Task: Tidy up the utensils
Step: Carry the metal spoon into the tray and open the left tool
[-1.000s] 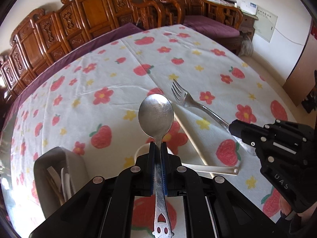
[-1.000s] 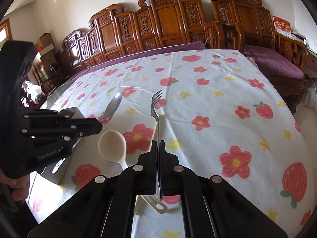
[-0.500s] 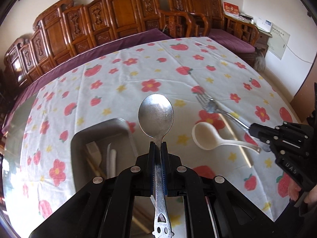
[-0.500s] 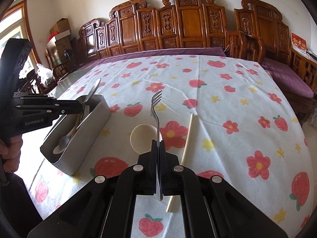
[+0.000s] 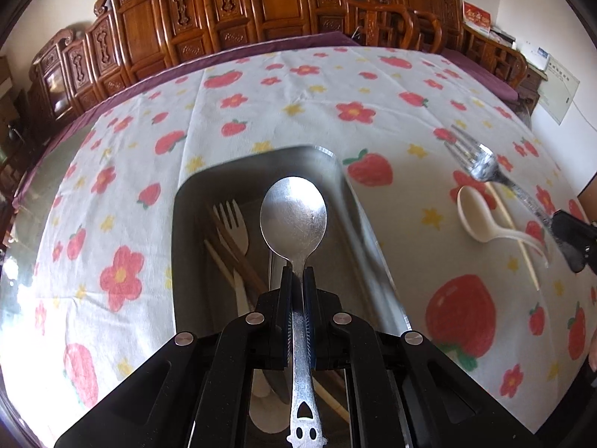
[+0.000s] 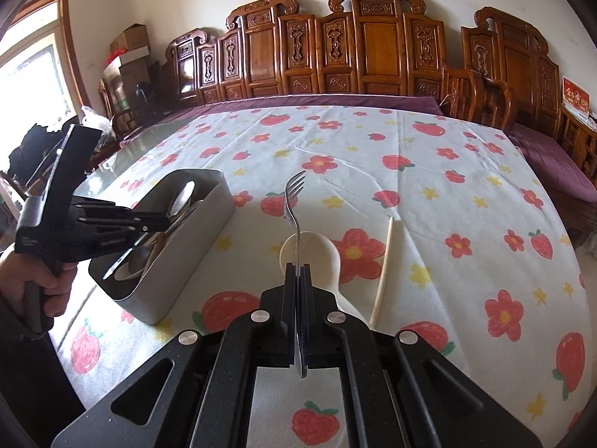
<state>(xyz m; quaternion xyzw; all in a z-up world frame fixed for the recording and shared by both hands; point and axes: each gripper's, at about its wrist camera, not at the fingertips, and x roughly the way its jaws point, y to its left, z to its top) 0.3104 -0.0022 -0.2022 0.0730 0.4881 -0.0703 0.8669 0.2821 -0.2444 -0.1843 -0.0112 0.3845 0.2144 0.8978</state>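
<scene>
My left gripper (image 5: 297,274) is shut on a metal spoon (image 5: 293,216) by its handle, bowl forward, held over the open grey utensil box (image 5: 186,231). Inside the box lie a pale plastic fork (image 5: 235,224), brown and pale chopsticks and other utensils. My right gripper (image 6: 297,270) is shut on a metal fork (image 6: 293,201), tines forward, held above the tablecloth to the right of the box (image 6: 194,239). Under the fork a white plastic spoon (image 6: 309,257) and a pale chopstick (image 6: 382,268) lie on the cloth. The right wrist view shows the left gripper (image 6: 164,221) at the box's opening.
The table carries a white cloth (image 6: 429,194) printed with strawberries and flowers. Carved wooden chairs (image 6: 373,44) line its far side, with purple cushions (image 6: 559,164) to the right. A hand (image 6: 41,283) holds the left gripper's handle at the left edge.
My left gripper carried the spoon leftward from above the cloth to over the box. My right gripper shifted with the fork, and the white spoon and chopstick now lie directly beneath it.
</scene>
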